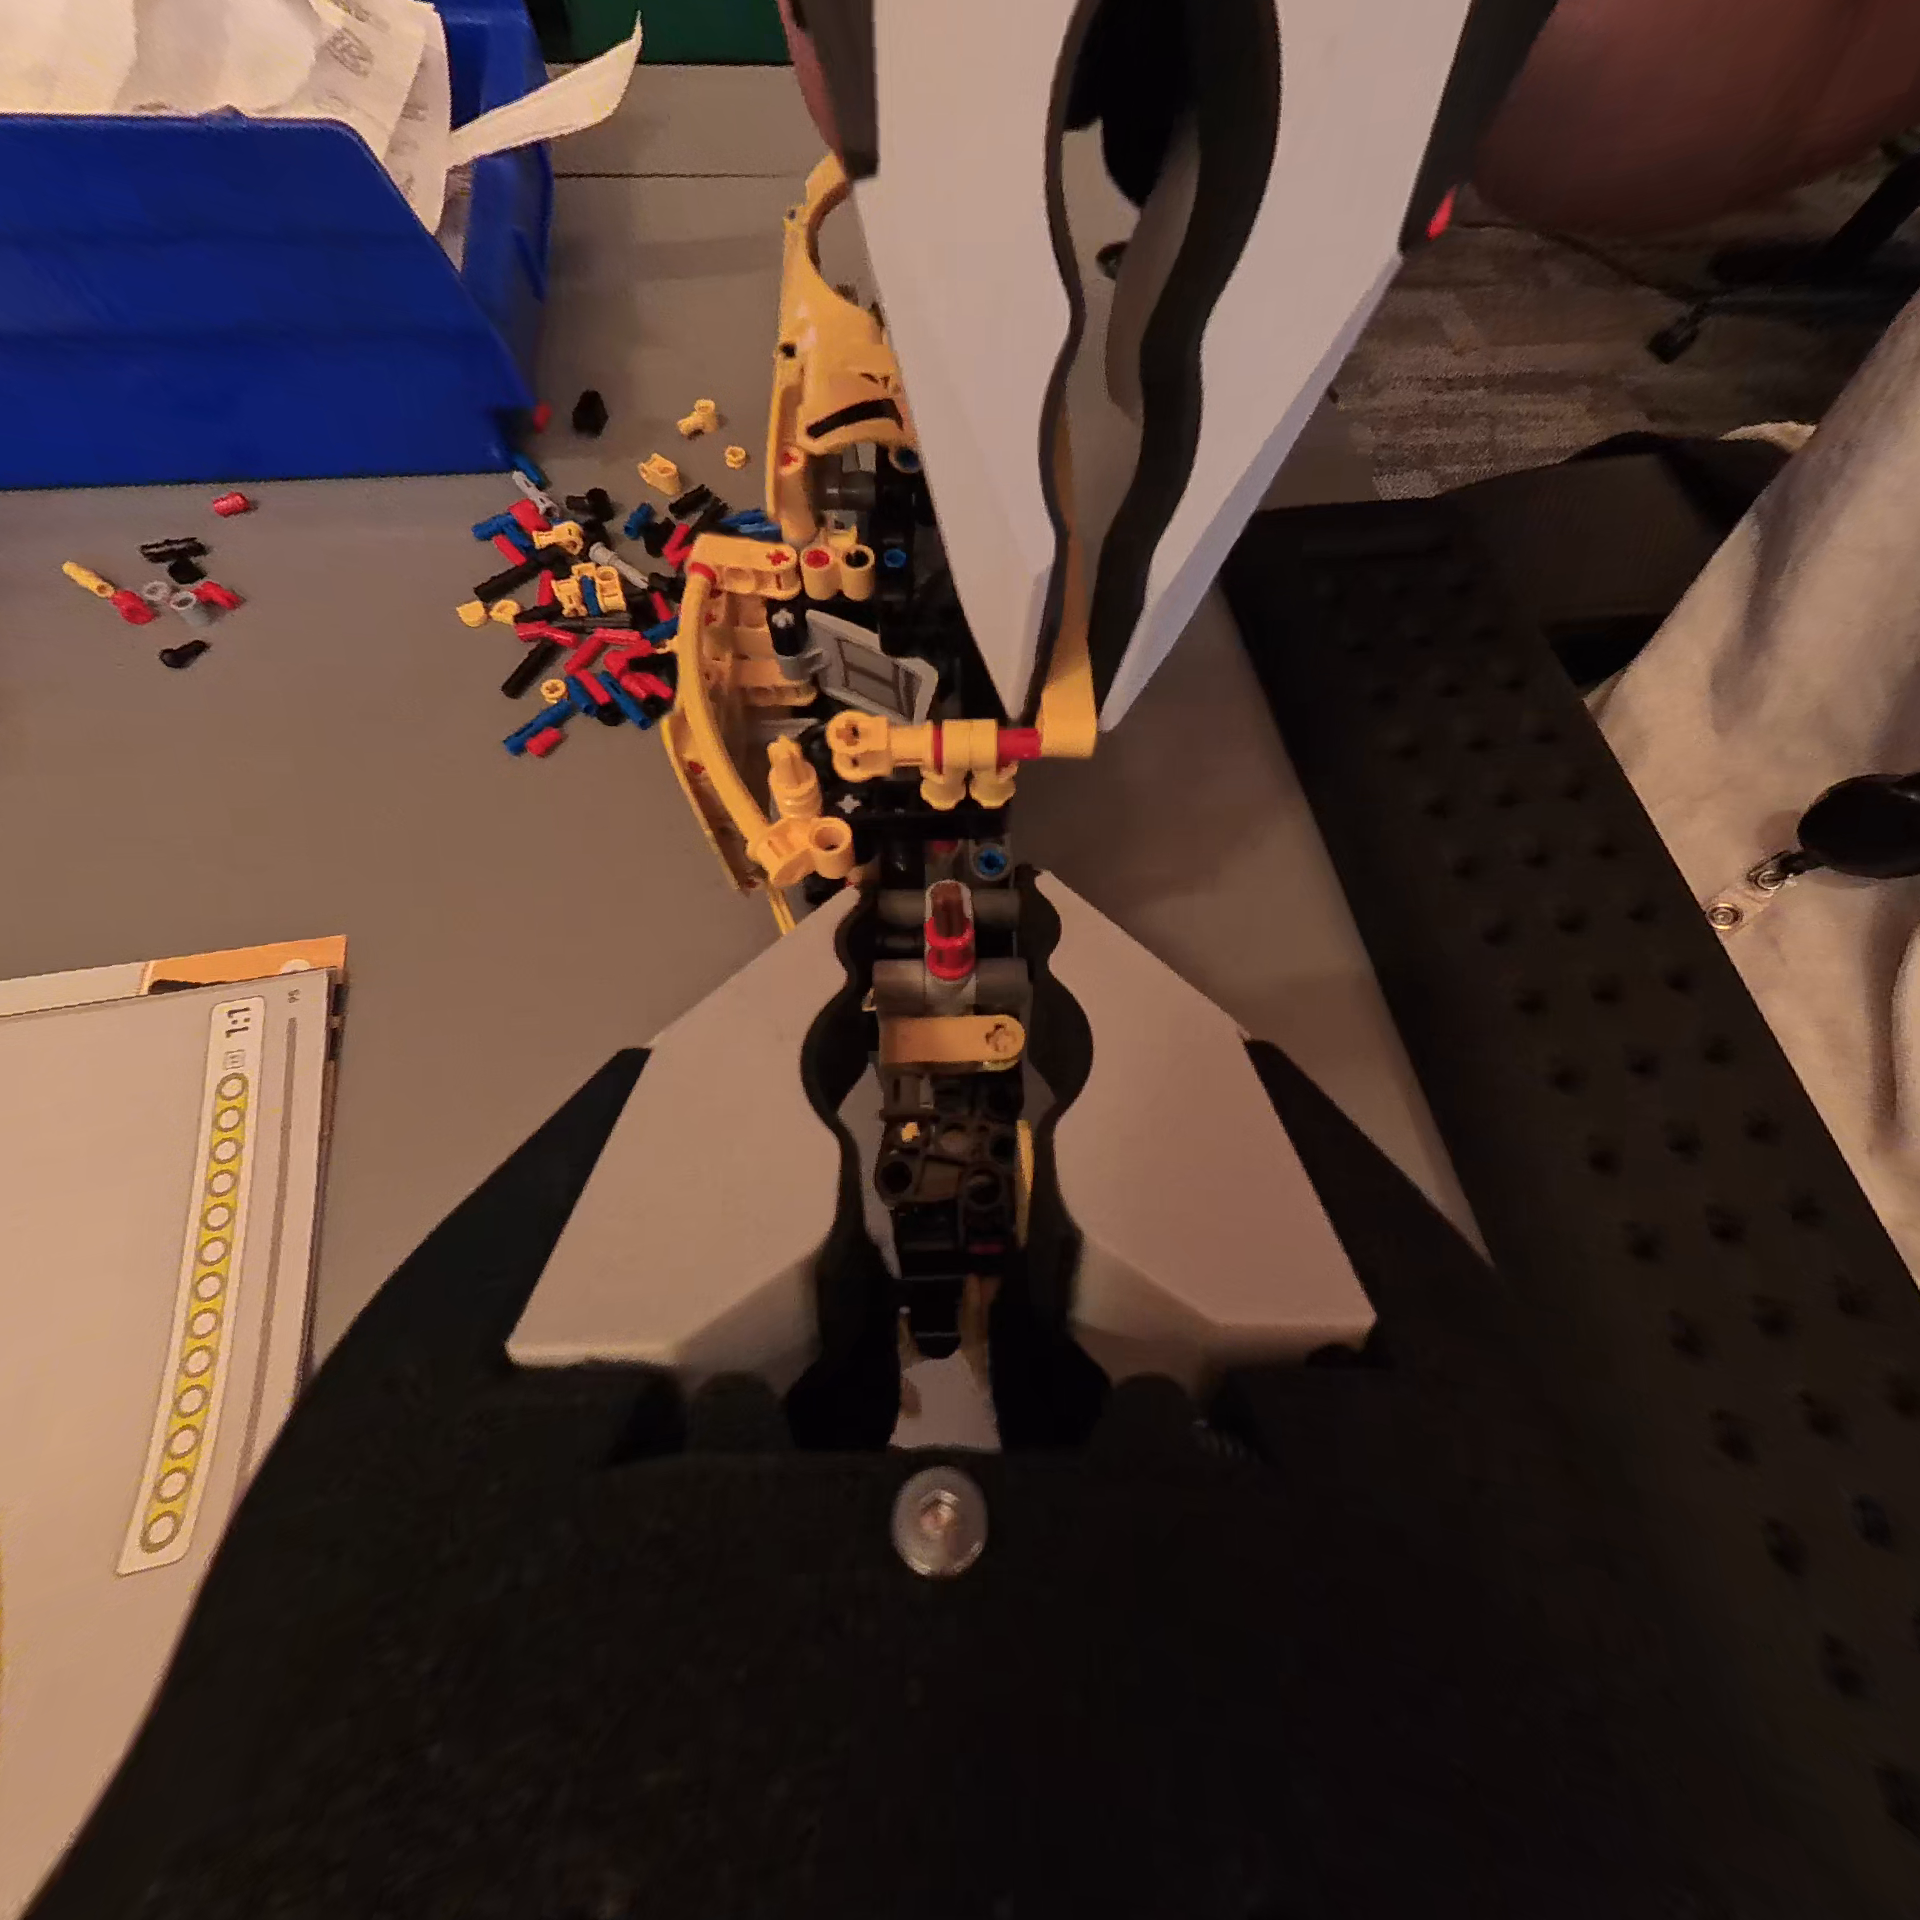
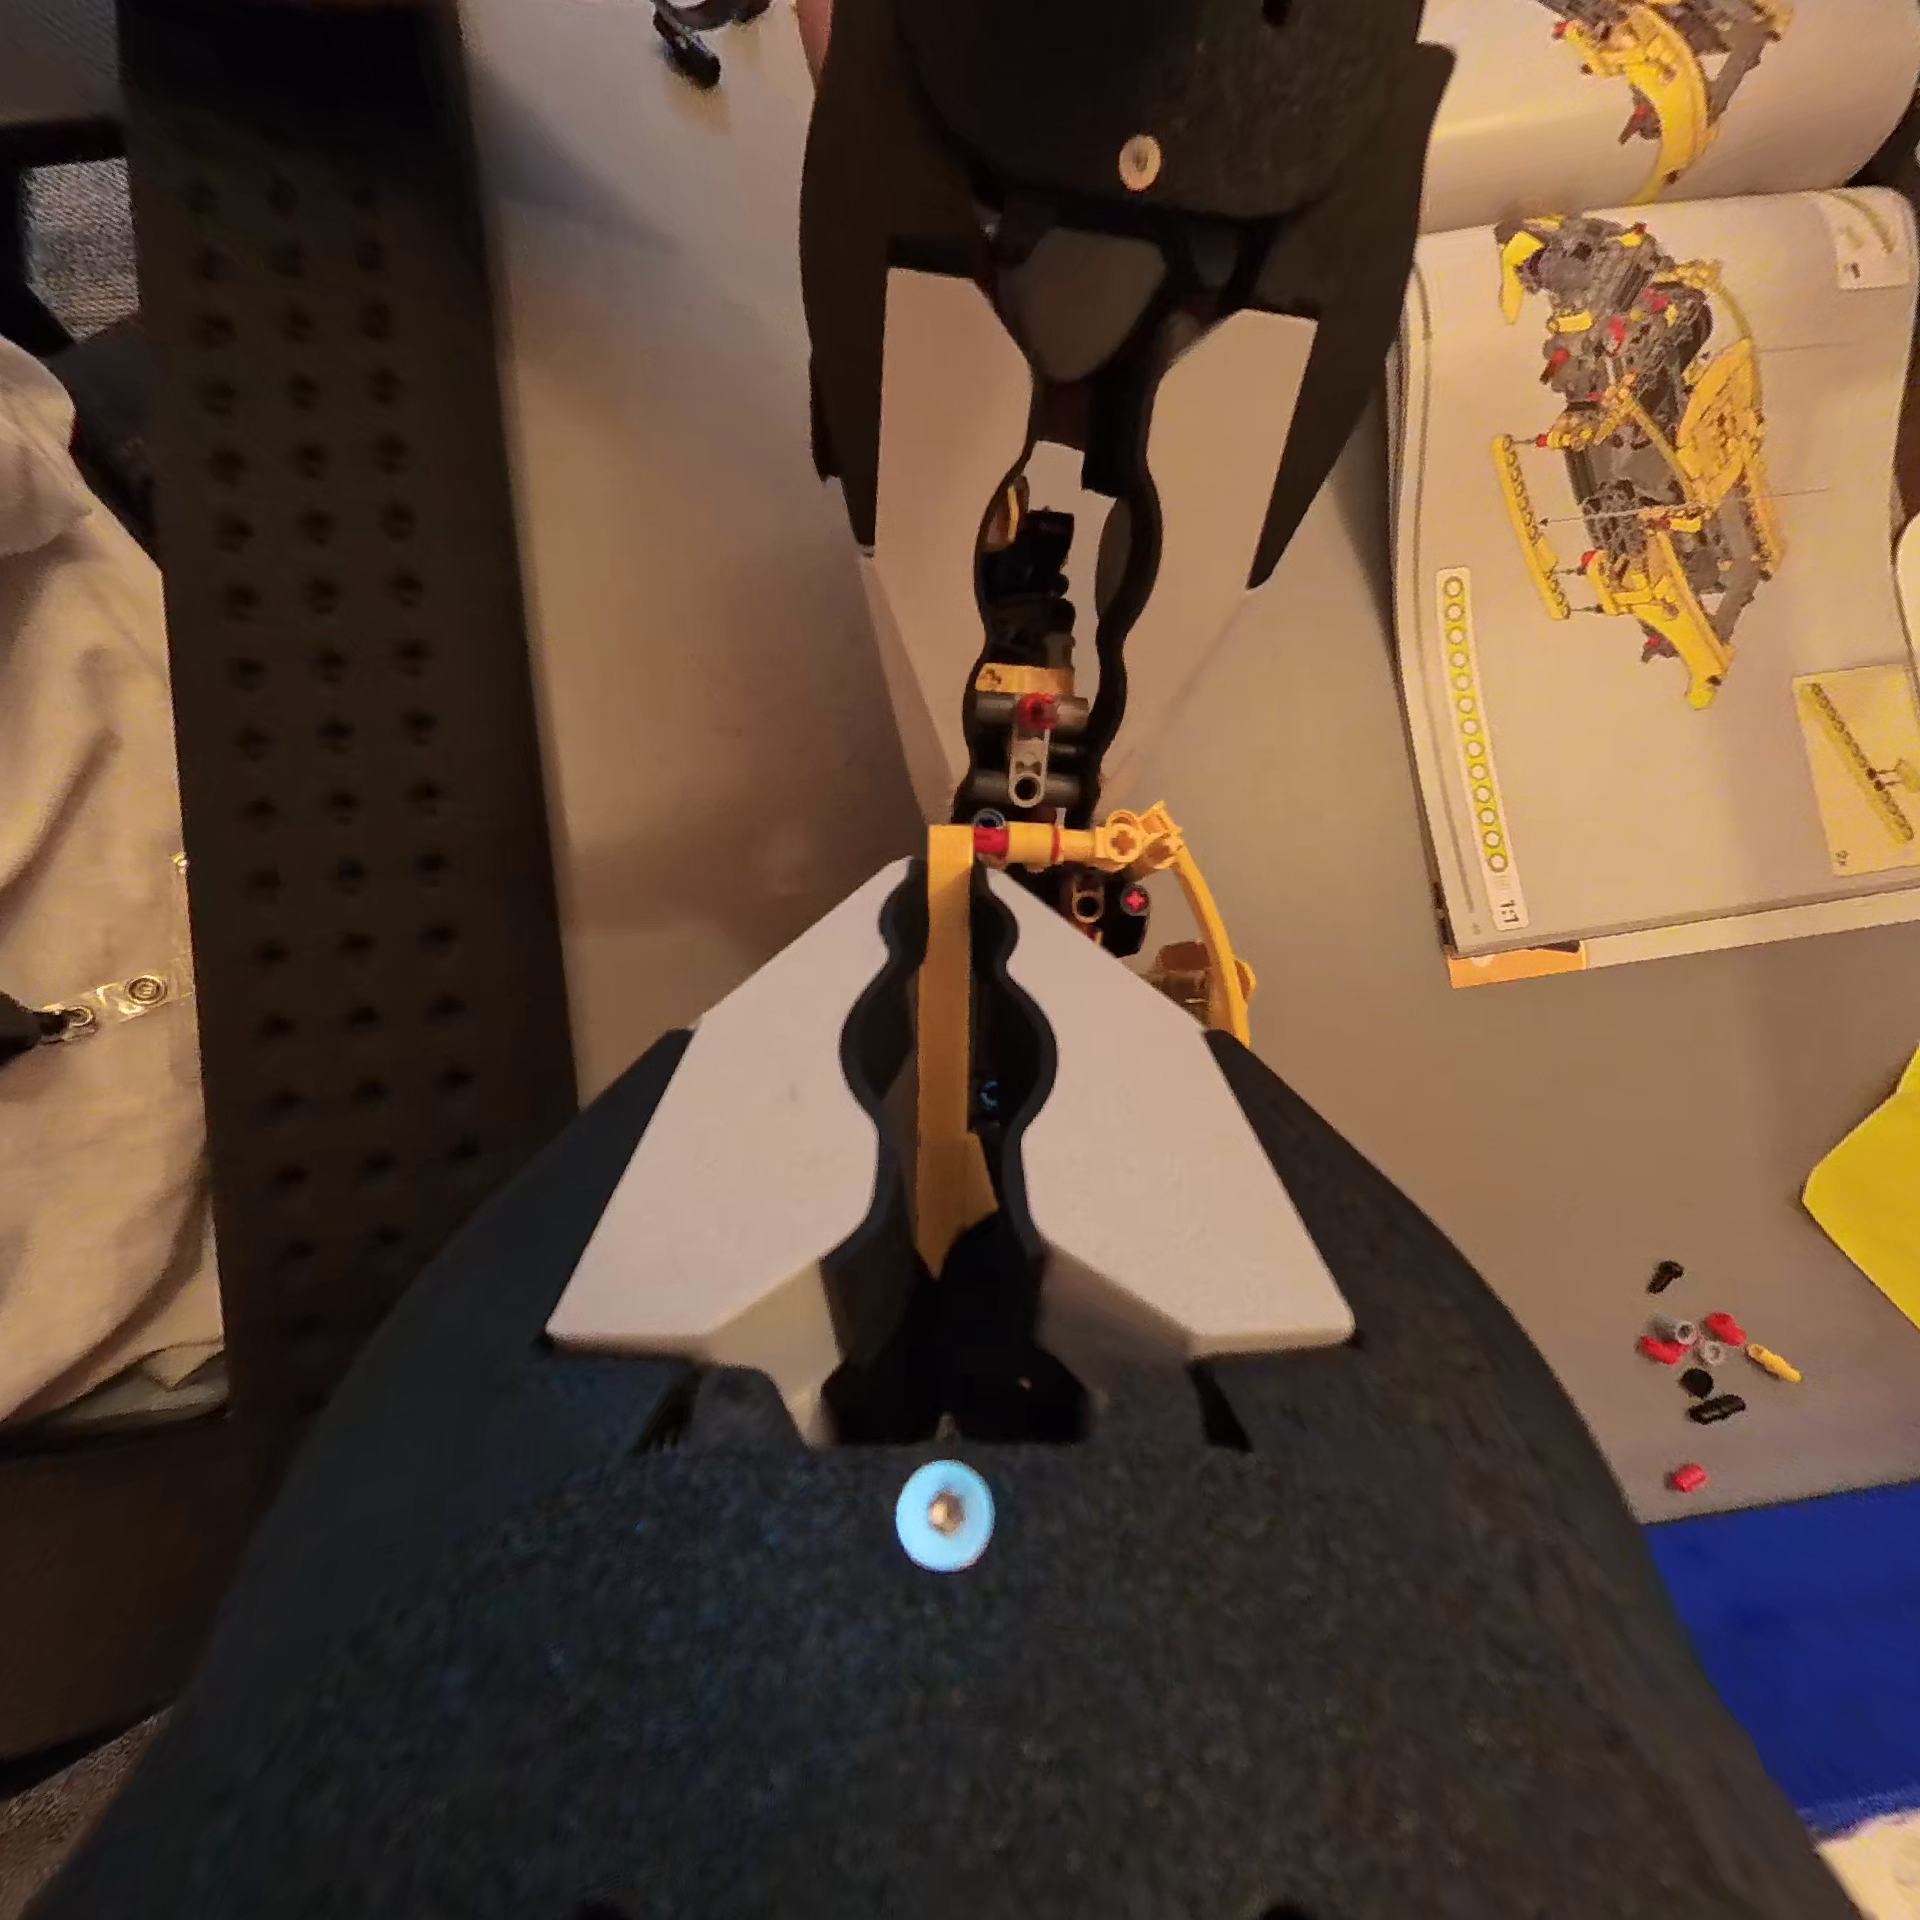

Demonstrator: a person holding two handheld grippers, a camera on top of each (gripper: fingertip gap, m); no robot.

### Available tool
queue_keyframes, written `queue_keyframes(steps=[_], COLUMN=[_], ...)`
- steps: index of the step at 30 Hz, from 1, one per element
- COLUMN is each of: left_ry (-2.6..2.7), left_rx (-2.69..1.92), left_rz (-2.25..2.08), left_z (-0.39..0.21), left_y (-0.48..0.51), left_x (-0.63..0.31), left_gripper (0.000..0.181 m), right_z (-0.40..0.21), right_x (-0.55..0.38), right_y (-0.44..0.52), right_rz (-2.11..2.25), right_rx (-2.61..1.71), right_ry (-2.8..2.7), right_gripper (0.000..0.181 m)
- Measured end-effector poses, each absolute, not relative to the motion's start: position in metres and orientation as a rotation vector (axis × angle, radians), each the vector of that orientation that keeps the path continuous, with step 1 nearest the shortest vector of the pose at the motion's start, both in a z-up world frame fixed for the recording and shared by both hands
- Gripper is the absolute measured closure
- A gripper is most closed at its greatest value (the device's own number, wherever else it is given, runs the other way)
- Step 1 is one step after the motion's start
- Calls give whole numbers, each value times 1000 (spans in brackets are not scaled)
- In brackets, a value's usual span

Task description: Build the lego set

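Note:
A half-built yellow and black lego model [image 1: 821, 582] stands on edge on the grey table. My left gripper [image 1: 940, 894] is shut on its black and grey frame, low in the left wrist view. My right gripper [image 1: 1055, 717] comes in from above, shut on a long yellow beam [image 1: 1070, 675]. The beam's end sits on a red axle with yellow connectors [image 1: 966, 743] on the model. In the right wrist view my right gripper [image 2: 948, 868] holds the beam [image 2: 943, 987]. Beyond it my left gripper [image 2: 1023, 821] grips the model [image 2: 1039, 717].
A pile of loose pins [image 1: 582, 613] and a smaller group [image 1: 166, 592] lie left of the model. A blue bin [image 1: 229, 312] stands behind them. The open instruction booklet [image 2: 1621, 582] lies on the table. A black perforated slab [image 1: 1558, 935] borders it. Left and right tips are no more than a few centimetres apart.

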State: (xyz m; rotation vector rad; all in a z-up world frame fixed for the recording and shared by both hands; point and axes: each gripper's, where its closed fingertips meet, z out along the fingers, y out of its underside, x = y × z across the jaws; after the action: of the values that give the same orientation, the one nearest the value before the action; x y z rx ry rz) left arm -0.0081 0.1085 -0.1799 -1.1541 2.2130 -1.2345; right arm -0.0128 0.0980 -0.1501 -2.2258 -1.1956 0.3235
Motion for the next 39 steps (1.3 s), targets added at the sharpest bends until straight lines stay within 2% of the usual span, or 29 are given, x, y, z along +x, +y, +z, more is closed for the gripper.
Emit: queue_keyframes(steps=[29, 33, 34, 35, 39], left_ry=[2210, 2231, 2240, 2232, 2182], left_rx=[-1122, -1097, -1081, -1067, -1056], left_rz=[-1201, -1132, -1091, -1057, -1092], left_z=[-181, -181, -181, -179, -162], left_y=[104, 102, 104, 106, 107], left_x=[-9, -10, -10, -10, -12], left_gripper=[156, 155, 153, 141, 127], right_z=[-151, -151, -152, -152, -153], right_x=[-14, -14, -14, -14, -12], right_y=[96, 93, 93, 92, 92], right_rz=[541, 448, 434, 423, 401], right_rx=[-2267, -2271, -2274, -2276, -2279], right_ry=[-1032, -1073, -1077, -1086, -1082], right_gripper=[175, 175, 175, 175, 175])
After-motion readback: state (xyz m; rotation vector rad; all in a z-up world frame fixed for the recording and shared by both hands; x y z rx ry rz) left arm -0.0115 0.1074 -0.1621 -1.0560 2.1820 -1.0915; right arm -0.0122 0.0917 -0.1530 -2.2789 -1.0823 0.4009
